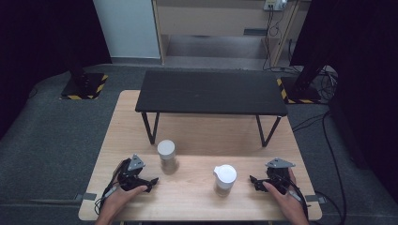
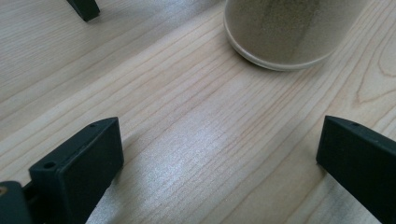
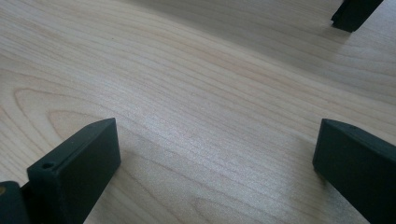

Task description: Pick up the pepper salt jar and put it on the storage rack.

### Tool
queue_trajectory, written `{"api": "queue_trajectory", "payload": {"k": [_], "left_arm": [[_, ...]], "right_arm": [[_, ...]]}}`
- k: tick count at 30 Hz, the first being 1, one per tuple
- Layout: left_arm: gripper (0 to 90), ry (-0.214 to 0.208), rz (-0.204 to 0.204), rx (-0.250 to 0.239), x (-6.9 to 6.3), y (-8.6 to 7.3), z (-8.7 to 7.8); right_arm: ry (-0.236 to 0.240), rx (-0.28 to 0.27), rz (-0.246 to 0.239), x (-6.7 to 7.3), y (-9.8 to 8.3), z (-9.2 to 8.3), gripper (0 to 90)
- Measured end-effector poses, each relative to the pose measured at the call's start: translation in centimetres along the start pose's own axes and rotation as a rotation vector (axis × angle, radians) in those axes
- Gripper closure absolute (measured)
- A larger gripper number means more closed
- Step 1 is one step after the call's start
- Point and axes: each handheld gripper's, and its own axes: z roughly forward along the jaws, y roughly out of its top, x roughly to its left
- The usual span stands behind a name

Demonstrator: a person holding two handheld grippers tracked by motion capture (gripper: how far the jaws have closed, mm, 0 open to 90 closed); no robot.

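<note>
Two jars stand on the light wooden table (image 1: 197,136). A clear jar with a flat grey lid (image 1: 166,156) holds a tan powder and sits left of centre. A second jar with a white spouted lid (image 1: 224,179) stands right of centre. My left gripper (image 1: 151,183) rests on the table just left of the grey-lidded jar, open and empty. The left gripper view has that jar's base (image 2: 289,32) ahead of the spread jaws. My right gripper (image 1: 255,182) lies right of the white-lidded jar, also open with bare wood (image 3: 210,116) between its jaws.
A low black bench (image 1: 211,91) stands across the far half of the table, on thin black legs (image 1: 151,127). One leg foot (image 2: 84,8) is seen at the left gripper view's top, another (image 3: 355,13) at the right gripper view's top. Grey carpet surrounds the table.
</note>
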Motion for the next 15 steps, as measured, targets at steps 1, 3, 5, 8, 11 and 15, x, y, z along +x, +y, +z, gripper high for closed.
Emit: {"api": "queue_trajectory", "payload": {"k": [1,3,5,8,11,15], "left_arm": [[0.0,0.0,0.0,0.0,0.01,0.0,0.0],[0.0,0.0,0.001,0.0,0.02,0.01,0.0],[0.0,-0.001,0.0,0.0,0.02,0.01,0.0],[0.0,-0.004,0.001,-0.001,0.13,0.0,0.0],[0.0,-0.003,-0.001,-0.001,0.16,0.05,0.02],[1.2,0.002,-0.009,-0.011,0.2,0.04,-0.1]], "right_arm": [[0.0,0.0,0.0,0.0,0.0,0.0,1.6],[0.0,0.0,0.0,0.0,0.0,0.0,1.6],[0.0,0.0,0.0,0.0,0.0,0.0,1.6],[0.0,0.0,0.0,0.0,0.0,0.0,1.6],[0.0,0.0,0.0,0.0,0.0,0.0,1.6],[0.0,0.0,0.0,0.0,0.0,0.0,1.6]]}}
